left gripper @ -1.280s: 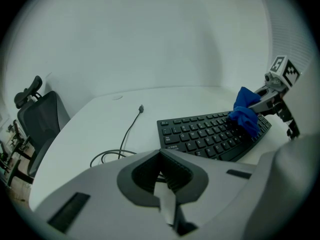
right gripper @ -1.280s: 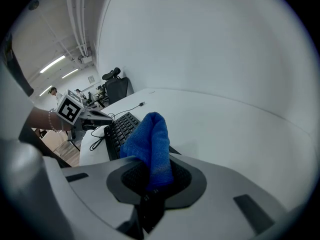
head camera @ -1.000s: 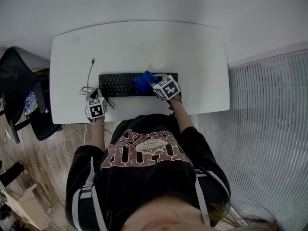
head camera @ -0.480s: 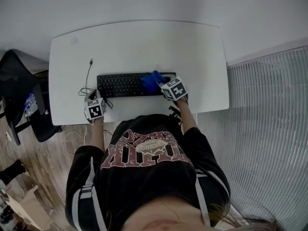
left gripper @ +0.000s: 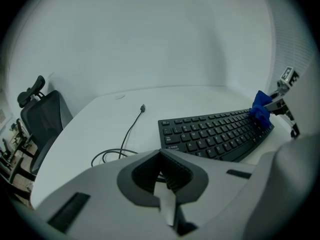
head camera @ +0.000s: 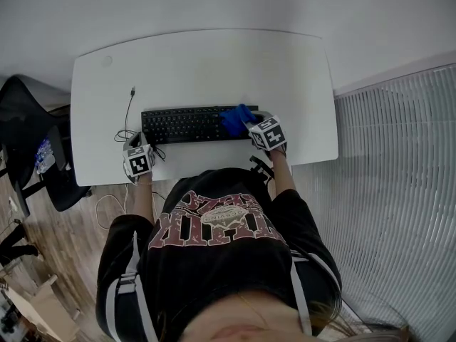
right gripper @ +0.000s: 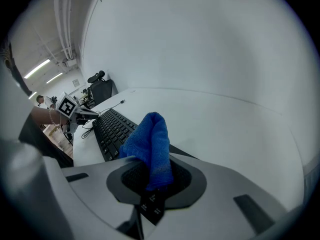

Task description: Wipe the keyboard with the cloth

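Cloth of blue fluffy towelling (right gripper: 150, 144) stands bunched between the jaws of the right gripper (head camera: 251, 126), which are closed tightly on its lower end, so that the free part rises in a folded hump ahead of them. In the head view the cloth lies against the keys at the right end of the flat black computer keyboard (head camera: 189, 125), with the gripper's marker cube just behind it toward the person. The keyboard sits lengthwise near the front of the white desk with rounded corners (head camera: 206, 63), roughly in its middle. The left gripper (head camera: 142, 145) is just off the keyboard's front left corner, near the desk's front edge, and its own view shows its jaws pressed together with nothing between them. Beside it a thin black cable (left gripper: 131, 129) loops on the desktop and runs away to a small plug lying left of the keyboard's far edge. A black mesh office chair with a headrest (left gripper: 42, 116) stands off the desk's left end. The person wears a black top with dark red printed lettering (head camera: 214, 219).
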`<action>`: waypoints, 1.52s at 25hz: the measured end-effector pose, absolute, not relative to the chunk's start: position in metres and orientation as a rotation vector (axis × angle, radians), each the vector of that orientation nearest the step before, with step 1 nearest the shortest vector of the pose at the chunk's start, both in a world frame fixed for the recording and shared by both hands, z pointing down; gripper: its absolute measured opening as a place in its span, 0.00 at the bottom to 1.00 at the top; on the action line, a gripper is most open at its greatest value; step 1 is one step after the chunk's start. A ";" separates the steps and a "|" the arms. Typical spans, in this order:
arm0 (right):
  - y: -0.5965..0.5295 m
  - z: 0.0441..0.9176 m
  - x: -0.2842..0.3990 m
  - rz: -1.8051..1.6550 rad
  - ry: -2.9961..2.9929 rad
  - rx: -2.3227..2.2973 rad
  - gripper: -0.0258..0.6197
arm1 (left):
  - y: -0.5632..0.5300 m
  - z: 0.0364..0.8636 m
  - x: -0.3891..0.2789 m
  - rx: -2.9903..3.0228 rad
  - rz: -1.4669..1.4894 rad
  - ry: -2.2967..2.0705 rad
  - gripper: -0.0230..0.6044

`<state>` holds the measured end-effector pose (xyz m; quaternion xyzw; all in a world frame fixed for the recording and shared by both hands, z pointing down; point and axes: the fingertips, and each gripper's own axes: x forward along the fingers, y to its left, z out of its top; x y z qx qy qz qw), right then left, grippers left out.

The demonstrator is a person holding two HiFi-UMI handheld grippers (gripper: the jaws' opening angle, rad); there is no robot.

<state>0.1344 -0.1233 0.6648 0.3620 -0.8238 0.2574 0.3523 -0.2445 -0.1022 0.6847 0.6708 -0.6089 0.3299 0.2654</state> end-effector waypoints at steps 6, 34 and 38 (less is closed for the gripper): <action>-0.119 0.669 0.162 0.693 -2.104 1.000 0.14 | -0.103 0.687 -0.243 1.806 0.886 -1.648 0.09; -0.116 0.629 0.207 0.674 -2.041 1.200 0.14 | -0.102 0.686 -0.242 1.795 0.879 -1.660 0.09; -0.121 0.595 0.156 0.661 -2.213 1.094 0.14 | -0.102 0.683 -0.243 1.809 0.865 -1.651 0.09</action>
